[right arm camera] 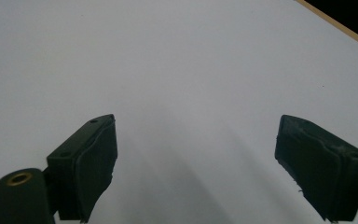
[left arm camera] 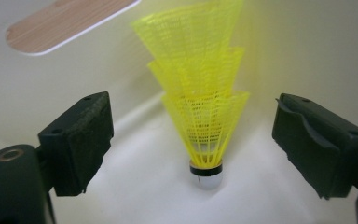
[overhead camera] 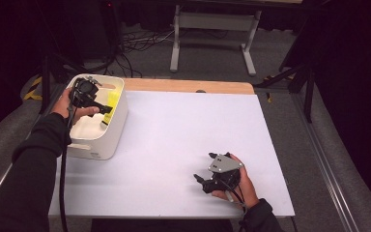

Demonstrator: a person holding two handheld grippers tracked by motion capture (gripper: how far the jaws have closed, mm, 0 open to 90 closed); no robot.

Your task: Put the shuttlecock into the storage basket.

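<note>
High view: a white bin (overhead camera: 107,137) sits at the worktop's (overhead camera: 183,140) nine o'clock edge. The left gripper (overhead camera: 107,109) is held over the bin's open top, its jaws pointing toward three o'clock, down into the far inside corner. A bit of yellow, the shuttlecocks (overhead camera: 111,104), shows just past the jaw tips against the bin's inner wall. The right gripper (overhead camera: 202,180) lies low over the worktop at about five o'clock, well apart from the bin, held by the right hand (overhead camera: 239,186), jaws pointing toward nine o'clock and spread.

Left gripper view: three yellow mesh shuttlecocks (left arm camera: 200,100), nested one inside another, stand upright on the bin's floor with the white cork at six o'clock and the skirts flaring toward twelve. They stand in the corner of the bin (left arm camera: 307,51), between the two jaws. The jaws are wide apart, each pad clear of the skirts, touching nothing. A wooden handle slot (left arm camera: 65,23) shows at eleven o'clock.

Right gripper view: the jaws stand wide apart with nothing between them, above bare worktop (right arm camera: 177,70); its wooden edge (right arm camera: 335,23) runs across at one o'clock.
</note>
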